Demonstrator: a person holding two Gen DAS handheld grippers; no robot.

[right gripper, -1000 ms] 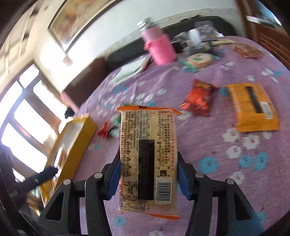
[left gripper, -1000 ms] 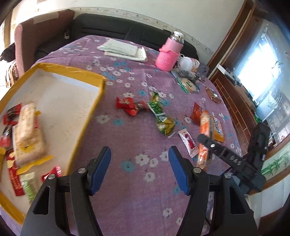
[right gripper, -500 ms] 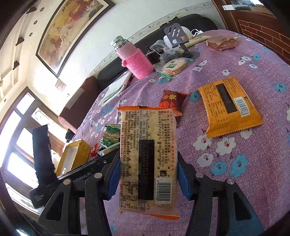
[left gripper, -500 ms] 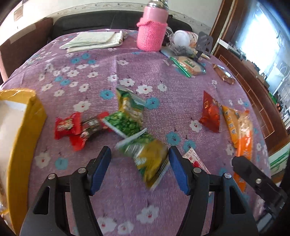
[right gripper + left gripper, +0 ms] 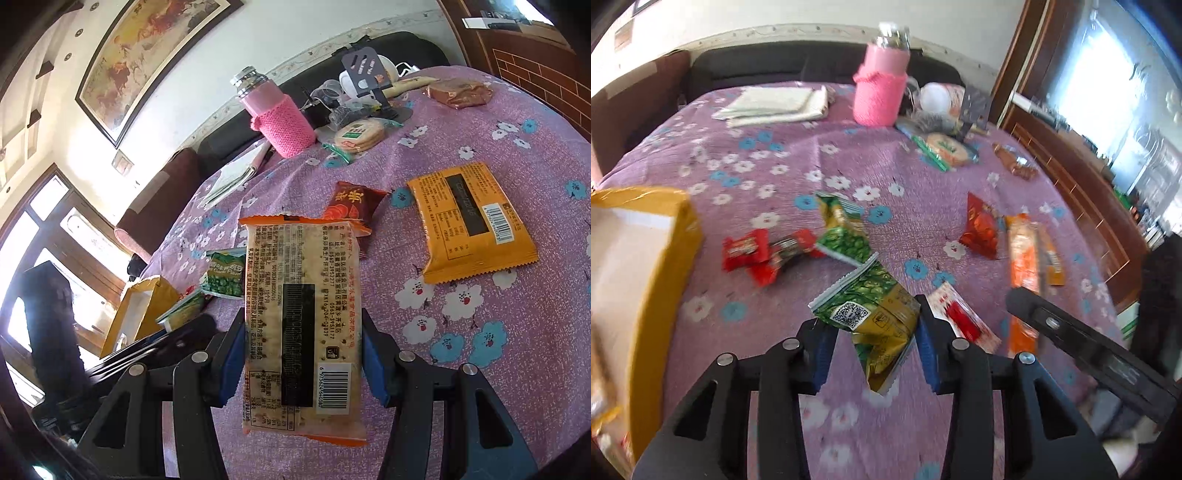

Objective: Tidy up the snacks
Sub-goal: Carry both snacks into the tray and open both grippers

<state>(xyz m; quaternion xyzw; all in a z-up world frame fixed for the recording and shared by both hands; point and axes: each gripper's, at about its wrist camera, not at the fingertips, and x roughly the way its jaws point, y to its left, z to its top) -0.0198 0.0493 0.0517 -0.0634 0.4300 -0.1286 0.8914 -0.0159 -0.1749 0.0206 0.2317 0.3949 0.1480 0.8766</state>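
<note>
The left gripper (image 5: pixel 873 354) is closing its jaws around a green pea packet (image 5: pixel 873 317) that lies on the purple cloth (image 5: pixel 849 155); the packet sits between the blue pads, and the right pad appears to touch its edge while a gap can be seen at the left pad, so a firm hold is not yet judged to be made. The right gripper (image 5: pixel 303 354) is clamped on a long cracker pack (image 5: pixel 301 332), held lengthwise above the cloth at a middling width. The yellow box (image 5: pixel 670 258), where snacks are already gathered, stands at the left, well apart from the packet. For the grasp to go well, the closing should be finished before any lift is begun, and the packet's puffy middle should be pinched rather than its crimped edge, since a slick foil edge is likely to slip. The pads should be kept just above the cloth so that no fabric is caught. A second pea packet (image 5: pixel 842 232) and red candies (image 5: pixel 757 254) lie near and should be left undisturbed. The red sachet (image 5: pixel 956 317) just beside the right pad may be nudged if the gripper drifts.
</note>
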